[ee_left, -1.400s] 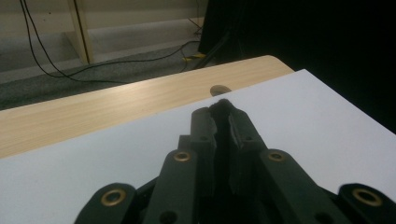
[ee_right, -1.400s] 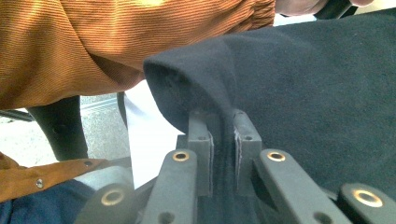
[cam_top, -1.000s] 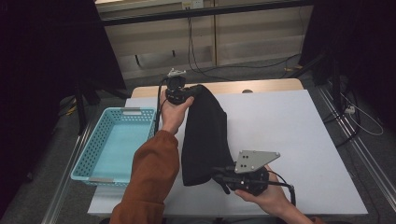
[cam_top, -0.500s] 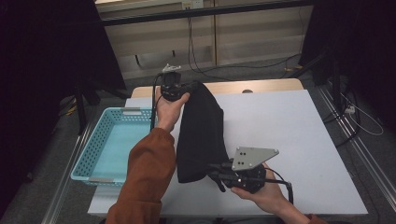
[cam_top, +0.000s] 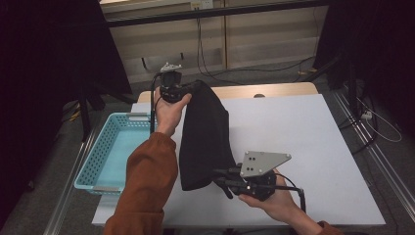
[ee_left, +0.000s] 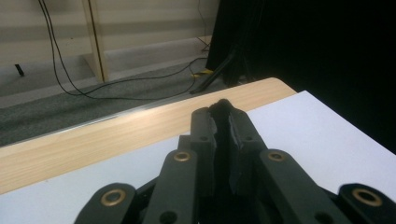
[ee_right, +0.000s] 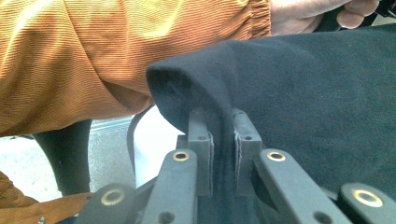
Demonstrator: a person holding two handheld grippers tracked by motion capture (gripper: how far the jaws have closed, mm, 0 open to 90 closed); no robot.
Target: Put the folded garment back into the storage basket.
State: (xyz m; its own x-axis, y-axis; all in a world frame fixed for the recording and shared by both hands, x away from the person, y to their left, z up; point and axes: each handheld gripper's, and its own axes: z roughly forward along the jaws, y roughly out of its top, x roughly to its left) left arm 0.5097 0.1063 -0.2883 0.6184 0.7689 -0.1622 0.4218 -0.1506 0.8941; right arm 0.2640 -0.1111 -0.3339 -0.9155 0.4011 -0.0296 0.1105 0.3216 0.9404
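- High view: The left tongs [cam_top: 192, 90] are up near the far edge of the white counter [cam_top: 303, 147]. They pinch the top end of a black cloth [cam_top: 205, 142]. The cloth hangs down from them in a long fold and slopes toward the near side.
- High view: The right tongs [cam_top: 219, 177] are low, close to the near edge of the counter. They pinch the bottom end of the same cloth. The cloth is stretched between the two tongs. A grey three-cornered plate [cam_top: 263, 162] sits on top of the right tongs.
- High view: A light blue basket [cam_top: 98, 159] sits at the counter's left edge, on the outer side of the left tongs. An arm in an orange sleeve [cam_top: 147, 186] passes between the basket and the cloth.
- Left gripper view: The left tongs [ee_left: 223, 112] are squeezed tight on a thin bit of black cloth [ee_left: 222, 135]. Past the tips are the white counter [ee_left: 327, 135] and its wooden strip [ee_left: 116, 140].
- Right gripper view: The right tongs [ee_right: 223, 122] are squeezed tight on a fold of the black cloth [ee_right: 303, 102]. The cloth bulges over and above the tips. The orange sleeve [ee_right: 116, 51] is just behind it.
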